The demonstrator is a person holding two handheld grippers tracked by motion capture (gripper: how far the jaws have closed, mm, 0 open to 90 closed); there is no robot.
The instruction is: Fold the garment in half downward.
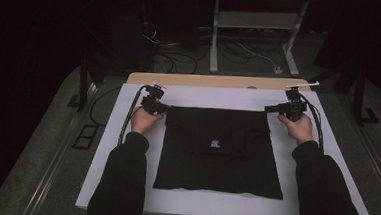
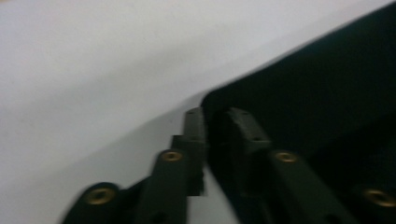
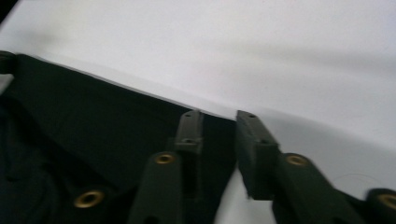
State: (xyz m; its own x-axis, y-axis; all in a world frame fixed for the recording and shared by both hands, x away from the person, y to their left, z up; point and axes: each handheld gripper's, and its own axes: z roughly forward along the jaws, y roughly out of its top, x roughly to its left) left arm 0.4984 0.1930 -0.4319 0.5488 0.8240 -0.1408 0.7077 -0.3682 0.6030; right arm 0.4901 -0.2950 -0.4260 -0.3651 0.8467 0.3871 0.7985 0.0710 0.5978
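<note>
Jaws of the left hand-held gripper (image 1: 164, 107) and right hand-held gripper (image 1: 269, 109) stand slightly parted, each straddling a far corner of the black cloth (image 1: 218, 149), clamping nothing.

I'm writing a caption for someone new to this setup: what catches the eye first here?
A black folded garment lies flat in the middle of a white board, the sharpest contrast in the high view. At its two far corners a hand holds tongs, the left tongs and the right tongs, each with its jaws parted at the cloth's edge.
</note>
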